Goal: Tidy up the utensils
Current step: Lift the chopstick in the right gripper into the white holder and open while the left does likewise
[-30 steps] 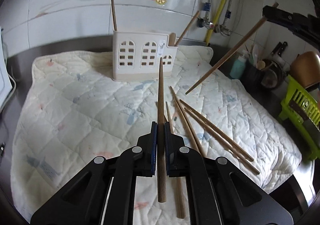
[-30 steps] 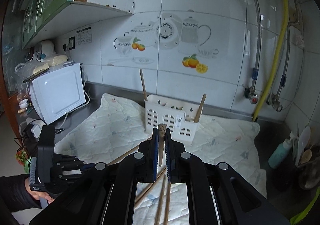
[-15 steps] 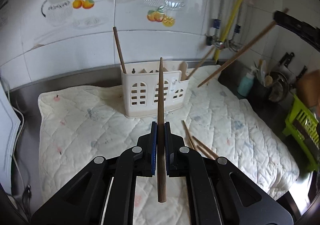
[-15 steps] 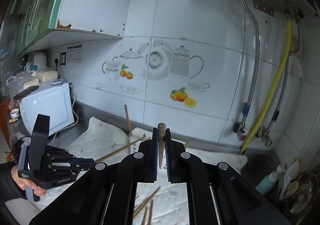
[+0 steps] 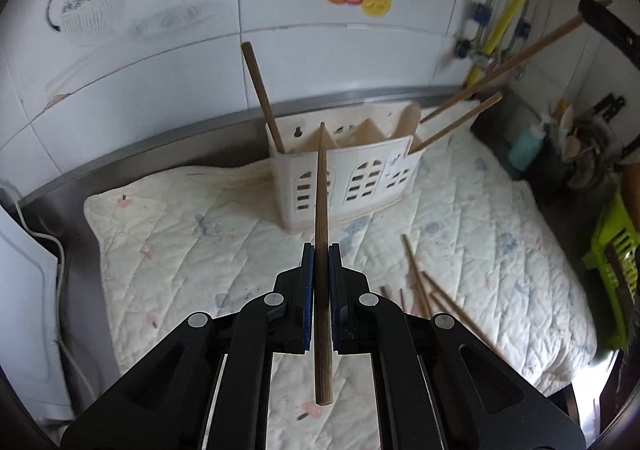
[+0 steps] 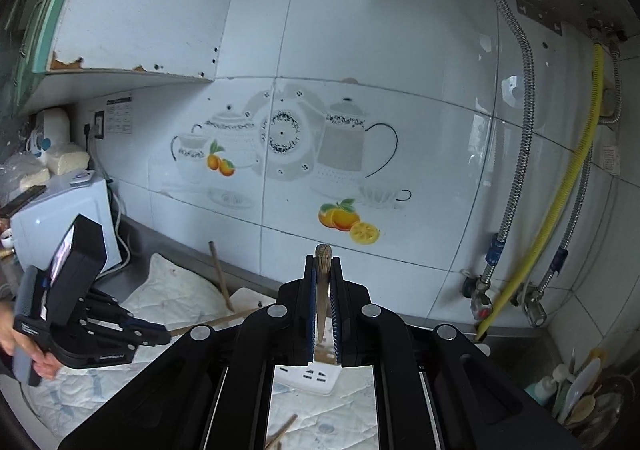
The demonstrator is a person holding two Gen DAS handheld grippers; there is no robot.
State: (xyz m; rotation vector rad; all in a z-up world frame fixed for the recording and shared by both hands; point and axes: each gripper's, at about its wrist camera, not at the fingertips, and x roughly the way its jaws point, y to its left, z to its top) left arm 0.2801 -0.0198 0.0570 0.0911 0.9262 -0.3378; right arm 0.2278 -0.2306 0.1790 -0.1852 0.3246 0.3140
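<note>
My left gripper (image 5: 321, 250) is shut on a wooden chopstick (image 5: 321, 209) whose tip points at the left end of the cream utensil holder (image 5: 344, 177) on the quilted cloth (image 5: 180, 242). One chopstick (image 5: 262, 93) stands in the holder's left compartment and another (image 5: 456, 125) leans out at its right end. My right gripper (image 6: 322, 262) is shut on a chopstick (image 6: 322, 282), which slants down toward the holder's right end in the left wrist view (image 5: 516, 57). Several loose chopsticks (image 5: 424, 290) lie on the cloth.
A white appliance (image 6: 60, 213) stands at the left of the counter. A bottle and a utensil pot (image 5: 560, 141) stand at the right, with a green rack (image 5: 616, 254) nearer. Pipes (image 6: 560, 189) run down the tiled wall.
Both grippers have risen and moved toward the holder with their chopsticks. The right gripper's chopstick tip is now close above the holder's right end.
</note>
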